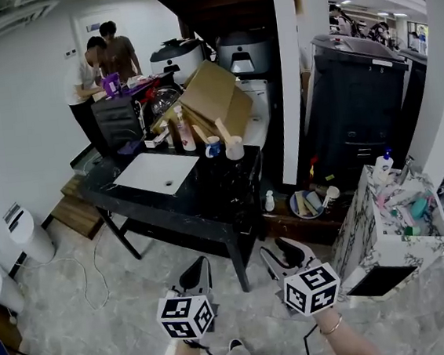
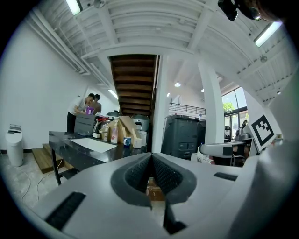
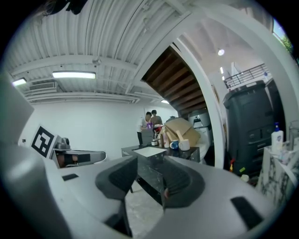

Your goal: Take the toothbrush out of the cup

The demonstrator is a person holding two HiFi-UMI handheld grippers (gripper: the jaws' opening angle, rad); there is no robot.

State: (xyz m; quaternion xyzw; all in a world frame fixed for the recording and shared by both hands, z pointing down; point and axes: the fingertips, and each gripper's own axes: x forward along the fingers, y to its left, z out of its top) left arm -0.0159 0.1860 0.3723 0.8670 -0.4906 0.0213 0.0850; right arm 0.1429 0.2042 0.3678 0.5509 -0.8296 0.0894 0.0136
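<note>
A white cup (image 1: 235,148) stands on the far right part of the black table (image 1: 208,194), and a wooden-handled toothbrush (image 1: 222,130) leans out of it. A blue mug (image 1: 213,147) sits just left of the cup. Both grippers are held low and well short of the table. My left gripper (image 1: 195,276) is shut with nothing in it, and in the left gripper view its pads (image 2: 151,158) meet. My right gripper (image 1: 282,253) is open and empty, with a gap between its pads (image 3: 148,169). The cup (image 3: 184,145) and toothbrush (image 3: 179,136) appear small and distant in the right gripper view.
A white sink panel (image 1: 157,172) lies in the table top, with bottles and a cardboard box (image 1: 213,96) behind it. Two people (image 1: 100,67) stand at the far left. Black bins (image 1: 352,104) stand on the right and a marbled cabinet (image 1: 386,234) near my right gripper. A cable (image 1: 81,266) trails on the floor.
</note>
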